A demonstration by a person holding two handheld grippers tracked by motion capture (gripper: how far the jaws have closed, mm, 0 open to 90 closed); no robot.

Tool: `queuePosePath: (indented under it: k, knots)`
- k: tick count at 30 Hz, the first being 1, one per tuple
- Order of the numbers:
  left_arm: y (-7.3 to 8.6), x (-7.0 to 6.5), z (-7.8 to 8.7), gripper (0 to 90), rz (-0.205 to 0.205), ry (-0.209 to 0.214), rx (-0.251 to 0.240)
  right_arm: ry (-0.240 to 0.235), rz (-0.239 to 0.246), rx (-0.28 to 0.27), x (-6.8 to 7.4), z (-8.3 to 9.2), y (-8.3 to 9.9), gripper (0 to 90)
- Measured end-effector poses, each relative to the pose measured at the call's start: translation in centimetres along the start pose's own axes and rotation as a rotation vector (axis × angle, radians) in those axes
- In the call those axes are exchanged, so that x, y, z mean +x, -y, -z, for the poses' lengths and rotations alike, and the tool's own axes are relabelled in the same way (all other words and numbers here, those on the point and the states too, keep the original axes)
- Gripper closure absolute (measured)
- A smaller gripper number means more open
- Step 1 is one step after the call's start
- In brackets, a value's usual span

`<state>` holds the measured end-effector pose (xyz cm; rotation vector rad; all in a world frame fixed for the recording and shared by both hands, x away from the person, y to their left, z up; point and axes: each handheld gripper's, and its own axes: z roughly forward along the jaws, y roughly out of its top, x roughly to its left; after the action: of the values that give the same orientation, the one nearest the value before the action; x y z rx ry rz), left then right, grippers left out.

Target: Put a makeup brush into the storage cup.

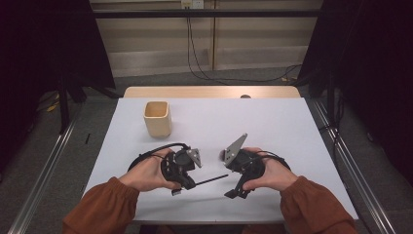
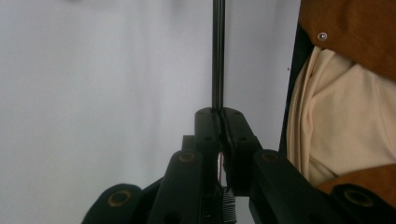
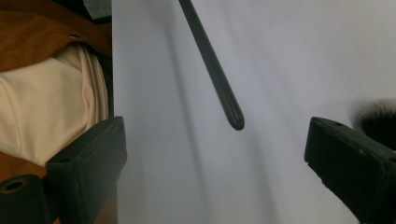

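Observation:
A thin black stick (image 1: 210,179) lies nearly level just above the white table (image 1: 272,122), and my left gripper (image 1: 191,184) is shut on one end of it. In the left gripper view the stick (image 2: 217,51) runs straight up from the closed jaws of the left gripper (image 2: 220,112). My right gripper (image 1: 237,191) is open, jaws pointing toward the person. In the right gripper view the stick's rounded free end (image 3: 235,122) hangs between the wide-apart jaws of the right gripper (image 3: 215,128), touching neither.
A pale wooden cup (image 1: 157,118) stands upright at the back left of the table. A blurred dark fuzzy shape (image 3: 379,116) sits beside one right jaw. The person's brown sleeves (image 1: 102,204) rest at the near edge.

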<state>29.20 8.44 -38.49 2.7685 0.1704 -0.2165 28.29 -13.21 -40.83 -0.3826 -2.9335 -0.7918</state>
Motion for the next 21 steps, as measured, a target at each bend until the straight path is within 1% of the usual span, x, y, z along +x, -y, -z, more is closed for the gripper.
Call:
queuePosePath:
  k: [2, 3, 4, 5, 7, 8, 12, 13, 14, 15, 17, 18, 20, 21]
  knots:
    - [0.0, 0.0, -0.1, 85.6, -0.004, 0.004, 0.006, -0.006, 0.007, 0.029, -0.1, -0.2, -0.2, 5.3]
    - [0.0, -0.1, -0.1, 85.6, 0.013, 0.008, -0.001, -0.005, 0.003, 0.048, 0.0, -0.3, -0.4, 5.0]
    - [0.0, 0.0, -0.2, 85.6, 0.006, 0.013, 0.011, -0.004, 0.01, 0.063, -0.1, -0.4, -0.5, 4.8]
    - [-0.1, 0.0, -0.2, 85.6, 0.002, 0.009, 0.022, -0.004, 0.01, 0.077, -0.1, -0.5, -0.7, 4.4]
    - [-0.2, 0.2, -0.3, 85.6, -0.011, 0.014, 0.045, 0.01, 0.011, 0.105, -0.1, -0.7, -0.8, 4.1]
    - [-0.2, 0.1, -0.4, 85.6, -0.004, 0.005, 0.041, 0.012, 0.007, 0.127, -0.1, -0.7, -0.9, 4.5]
    - [-0.3, 0.2, -0.5, 85.6, -0.001, 0.015, 0.059, 0.018, 0.024, 0.206, -0.4, -1.1, -1.1, 5.7]
    - [-0.3, 0.2, -0.5, 85.6, 0.001, 0.003, 0.057, 0.012, 0.018, 0.22, -0.5, -1.2, -1.1, 6.1]
    - [-0.3, 0.3, -0.4, 85.6, -0.011, 0.007, 0.076, 0.01, 0.026, 0.229, -0.5, -1.3, -1.1, 6.9]
    - [-0.3, 0.2, -0.5, 85.6, 0.002, 0.009, 0.068, 0.009, 0.022, 0.245, -0.5, -1.3, -1.2, 7.0]
    - [-0.4, 0.2, -0.5, 85.6, -0.003, 0.019, 0.076, 0.001, 0.027, 0.252, -0.5, -1.4, -1.3, 7.1]
    - [-0.4, 0.3, -0.5, 85.6, -0.015, 0.022, 0.086, 0.0, 0.028, 0.254, -0.6, -1.5, -1.3, 7.2]
    - [-0.4, 0.3, -0.6, 85.6, -0.016, 0.018, 0.083, -0.007, 0.026, 0.253, -0.5, -1.6, -1.5, 9.8]
    - [-0.4, 0.2, -0.7, 85.5, -0.008, 0.007, 0.07, -0.009, 0.029, 0.247, -0.5, -1.7, -1.5, 11.9]
